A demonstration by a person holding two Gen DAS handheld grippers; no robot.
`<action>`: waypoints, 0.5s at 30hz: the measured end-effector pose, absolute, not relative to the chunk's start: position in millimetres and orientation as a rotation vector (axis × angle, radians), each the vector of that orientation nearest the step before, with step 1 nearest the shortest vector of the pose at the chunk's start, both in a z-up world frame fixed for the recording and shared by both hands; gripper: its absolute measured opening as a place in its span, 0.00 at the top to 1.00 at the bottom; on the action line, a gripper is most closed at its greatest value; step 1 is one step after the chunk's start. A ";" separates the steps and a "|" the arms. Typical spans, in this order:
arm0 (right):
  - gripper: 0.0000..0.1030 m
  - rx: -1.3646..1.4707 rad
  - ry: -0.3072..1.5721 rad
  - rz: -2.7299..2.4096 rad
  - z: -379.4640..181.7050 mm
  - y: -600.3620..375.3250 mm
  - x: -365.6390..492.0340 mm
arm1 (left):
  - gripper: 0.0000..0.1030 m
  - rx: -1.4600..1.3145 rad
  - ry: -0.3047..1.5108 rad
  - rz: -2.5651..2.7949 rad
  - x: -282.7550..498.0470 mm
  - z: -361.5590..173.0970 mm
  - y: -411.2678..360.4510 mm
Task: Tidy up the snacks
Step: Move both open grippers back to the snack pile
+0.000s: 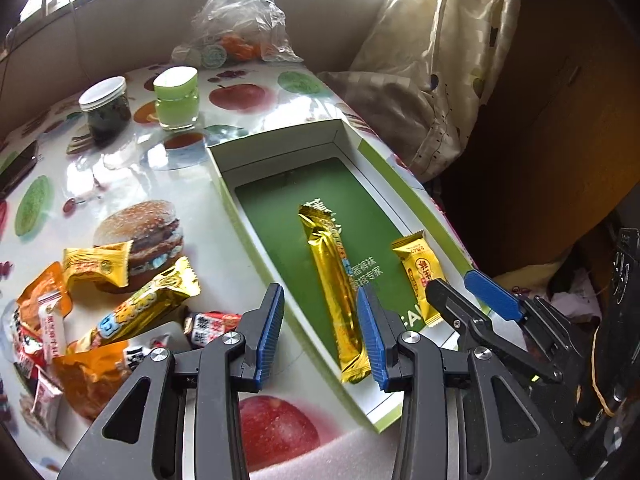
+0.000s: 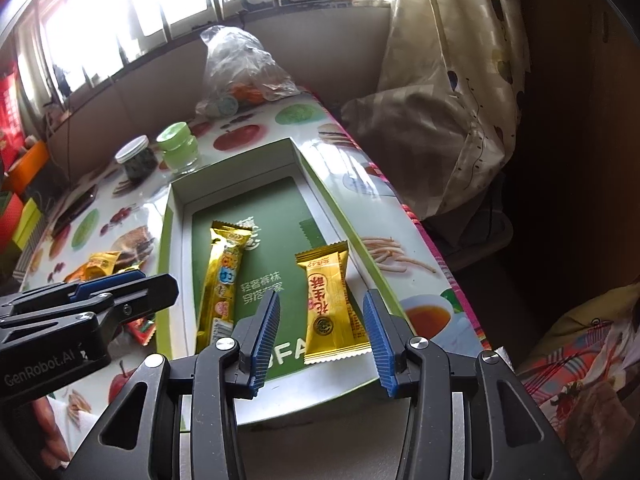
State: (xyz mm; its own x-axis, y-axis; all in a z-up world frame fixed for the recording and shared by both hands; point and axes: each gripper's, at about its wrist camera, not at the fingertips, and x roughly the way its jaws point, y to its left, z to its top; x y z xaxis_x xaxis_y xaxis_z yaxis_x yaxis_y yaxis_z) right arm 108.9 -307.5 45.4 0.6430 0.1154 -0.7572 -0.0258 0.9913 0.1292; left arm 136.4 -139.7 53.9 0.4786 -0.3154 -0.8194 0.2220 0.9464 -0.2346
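A shallow white box (image 1: 280,136) (image 2: 176,216) with a green floor lies on the fruit-print table. In it are a long gold bar (image 1: 334,288) (image 2: 222,276) and a small gold packet (image 1: 418,276) (image 2: 334,304), both flat on the floor. My left gripper (image 1: 320,332) (image 2: 156,280) is open above the box's near left wall, and its right finger stands just beside the bar. My right gripper (image 2: 322,336) (image 1: 468,292) is open astride the small packet, pads off it. Several loose snack packets (image 1: 100,300) (image 2: 100,264) lie piled on the table left of the box.
A dark jar with a white lid (image 1: 106,110) and a green jar (image 1: 176,98) stand behind the box. A clear plastic bag (image 1: 240,16) sits at the far end and a phone (image 1: 18,168) at the left. The table's right edge drops beside a curtain (image 1: 436,60).
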 end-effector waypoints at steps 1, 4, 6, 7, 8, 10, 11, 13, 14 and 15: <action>0.59 0.109 0.867 0.085 46.4 -305.9 106.6 | 0.62 -0.103 1.017 -0.326 134.5 55.3 -136.3; 0.58 0.104 0.861 0.104 49.5 -300.1 102.1 | 0.62 -0.103 1.007 -0.317 128.5 57.2 -127.1; 0.58 0.094 0.853 0.119 52.4 -294.8 98.9 | 0.62 -0.100 1.007 -0.302 124.3 56.7 -119.1; 0.58 0.091 0.848 0.129 53.7 -292.1 97.3 | 0.62 -0.100 1.007 -0.294 122.6 56.3 -114.9; 0.58 0.089 0.846 0.141 55.2 -289.4 96.5 | 0.62 -0.101 1.004 -0.284 120.0 55.9 -109.2; 0.58 0.083 0.840 0.173 58.3 -281.4 93.6 | 0.62 -0.107 0.999 -0.263 114.4 53.9 -97.2; 0.57 0.074 0.836 0.193 59.7 -276.5 92.2 | 0.62 -0.112 0.996 -0.252 111.1 52.6 -89.7; 0.56 0.045 0.827 0.223 62.0 -265.6 90.1 | 0.62 -0.131 0.998 -0.220 106.7 50.2 -74.9; 0.55 0.031 0.827 0.231 62.4 -260.1 89.1 | 0.62 -0.141 0.993 -0.204 104.0 49.7 -66.6; 0.55 0.019 0.828 0.246 62.4 -253.6 88.5 | 0.62 -0.147 0.989 -0.194 101.5 49.0 -60.2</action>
State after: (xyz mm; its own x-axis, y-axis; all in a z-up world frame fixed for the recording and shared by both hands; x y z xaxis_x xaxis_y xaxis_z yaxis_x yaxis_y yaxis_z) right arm 88.5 -253.6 62.4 0.6497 0.2243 -0.7263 -0.2094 0.9713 0.1126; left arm 101.5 -60.2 49.0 0.5345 -0.2286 -0.8137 0.0953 0.9729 -0.2107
